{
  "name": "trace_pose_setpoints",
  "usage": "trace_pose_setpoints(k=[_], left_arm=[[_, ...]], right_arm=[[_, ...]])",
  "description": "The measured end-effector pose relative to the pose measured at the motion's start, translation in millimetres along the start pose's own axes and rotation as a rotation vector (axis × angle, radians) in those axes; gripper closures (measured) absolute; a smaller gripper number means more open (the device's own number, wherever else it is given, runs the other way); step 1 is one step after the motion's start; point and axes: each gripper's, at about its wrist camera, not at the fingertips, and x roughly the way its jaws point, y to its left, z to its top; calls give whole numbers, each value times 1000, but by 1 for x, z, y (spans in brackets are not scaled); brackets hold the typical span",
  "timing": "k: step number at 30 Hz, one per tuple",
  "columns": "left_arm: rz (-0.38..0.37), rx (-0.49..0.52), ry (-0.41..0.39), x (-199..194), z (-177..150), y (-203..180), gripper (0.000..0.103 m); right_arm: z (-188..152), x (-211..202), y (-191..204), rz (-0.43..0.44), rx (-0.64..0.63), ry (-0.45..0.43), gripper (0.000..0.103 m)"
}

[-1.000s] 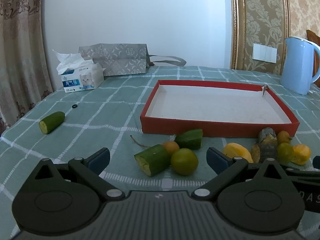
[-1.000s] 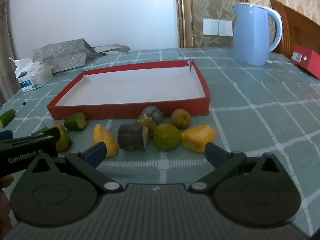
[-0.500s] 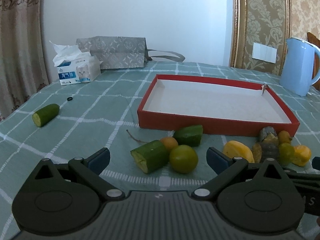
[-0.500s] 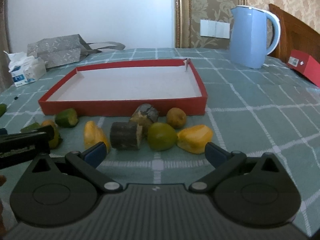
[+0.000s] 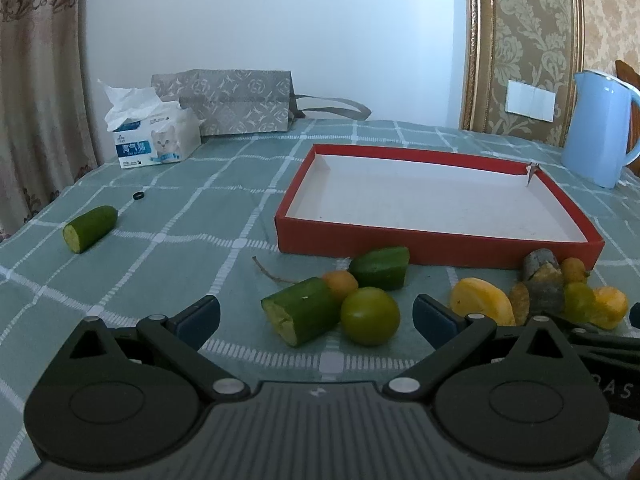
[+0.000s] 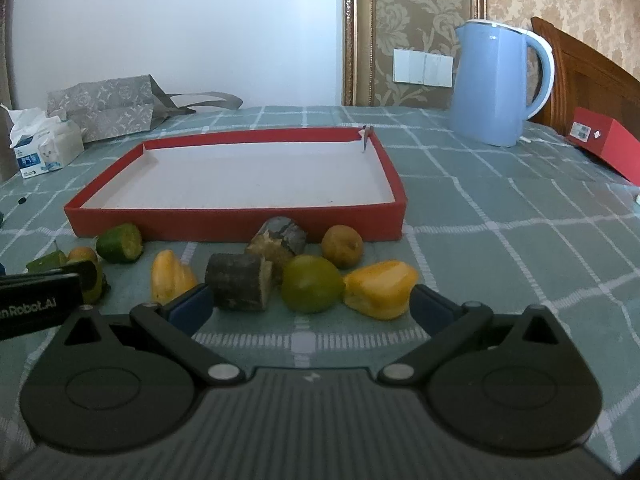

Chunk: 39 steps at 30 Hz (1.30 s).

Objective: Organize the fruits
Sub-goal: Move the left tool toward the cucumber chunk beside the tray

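A shallow red tray [image 5: 436,246] [image 6: 236,222] with a white floor lies on the green checked cloth, nothing in it. Along its near wall sit fruits. My left gripper [image 5: 316,316] is open just short of a cut cucumber piece [image 5: 300,310], a green lime [image 5: 370,315], a small orange fruit [image 5: 340,284] and another cucumber chunk [image 5: 380,268]. My right gripper [image 6: 310,306] is open close to a second lime [image 6: 312,284], a dark bark-covered chunk [image 6: 238,286], two yellow pieces [image 6: 380,288] [image 6: 172,278] and a brownish round fruit [image 6: 342,246].
One cucumber piece [image 5: 90,228] lies alone at the left, a small black ring [image 5: 138,196] beyond it. A tissue box [image 5: 154,144] and grey bag [image 5: 228,106] stand at the back. A blue kettle [image 6: 496,84] and red box [image 6: 608,146] stand at the right.
Both grippers have edged closer to the fruit row and sit a little lower; the fruits look larger in both views. Nothing on the table has moved.
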Motion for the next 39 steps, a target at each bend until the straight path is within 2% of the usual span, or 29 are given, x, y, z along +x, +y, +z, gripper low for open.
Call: trace_pose_setpoints(k=[31, 39], left_arm=[[-6, 24, 16, 5, -2, -3, 0], [-29, 57, 30, -5, -14, 17, 0]], right_arm=[[-1, 6, -7, 14, 44, 13, 0], [-4, 1, -18, 6, 77, -6, 0]])
